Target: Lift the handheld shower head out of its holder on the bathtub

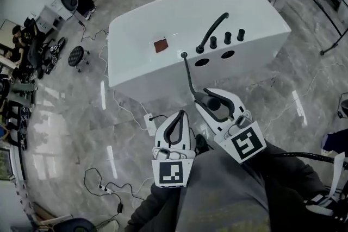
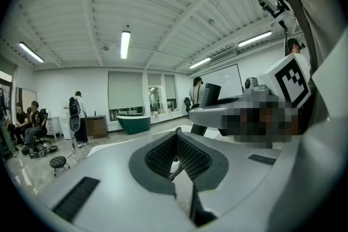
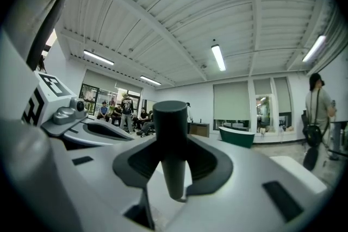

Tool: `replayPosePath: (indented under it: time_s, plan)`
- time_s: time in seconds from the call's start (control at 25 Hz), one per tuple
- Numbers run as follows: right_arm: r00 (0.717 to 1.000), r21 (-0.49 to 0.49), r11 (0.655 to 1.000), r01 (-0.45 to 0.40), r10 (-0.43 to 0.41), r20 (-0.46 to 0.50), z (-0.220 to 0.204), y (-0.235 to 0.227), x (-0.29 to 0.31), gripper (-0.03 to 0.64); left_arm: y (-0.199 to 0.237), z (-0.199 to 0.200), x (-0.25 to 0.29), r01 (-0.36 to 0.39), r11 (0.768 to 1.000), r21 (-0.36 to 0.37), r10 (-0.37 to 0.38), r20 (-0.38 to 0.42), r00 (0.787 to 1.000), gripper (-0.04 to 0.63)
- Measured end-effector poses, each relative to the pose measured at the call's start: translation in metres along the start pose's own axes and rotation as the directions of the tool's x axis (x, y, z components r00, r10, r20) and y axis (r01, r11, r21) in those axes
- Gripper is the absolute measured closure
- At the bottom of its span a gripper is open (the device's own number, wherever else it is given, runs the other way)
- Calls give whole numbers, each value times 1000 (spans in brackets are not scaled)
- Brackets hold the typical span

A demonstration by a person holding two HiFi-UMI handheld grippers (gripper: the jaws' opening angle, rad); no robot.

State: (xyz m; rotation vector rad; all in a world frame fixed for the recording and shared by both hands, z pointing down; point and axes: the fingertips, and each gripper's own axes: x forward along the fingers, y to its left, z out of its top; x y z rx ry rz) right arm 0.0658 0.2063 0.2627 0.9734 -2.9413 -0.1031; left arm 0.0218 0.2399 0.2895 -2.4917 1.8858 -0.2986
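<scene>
Clamping the shower head, right claw trails hose from bathtub; left claw seemingly clenched empty.

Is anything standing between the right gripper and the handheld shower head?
Nothing visible does. The right gripper is closed on the shower head, holding it clear of the bathtub. Only the hose runs back to the tub. The left gripper sits beside it, apart.

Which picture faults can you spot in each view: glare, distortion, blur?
Head view: bright glare streaks on the glossy floor, and the bathtub edges bow. Left gripper view: black fisheye corners, a mosaic patch. Right gripper view: the close shower head looms oversized, light tubes blown out.
</scene>
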Motion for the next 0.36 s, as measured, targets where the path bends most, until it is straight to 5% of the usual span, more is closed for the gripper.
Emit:
replayPosePath:
  time_s: [0.36]
  plan:
    - [1000,-17,1000,-10,9,-16,4,-2,6,477,6,6,4,-2,1000,-22,2,5,1000,592]
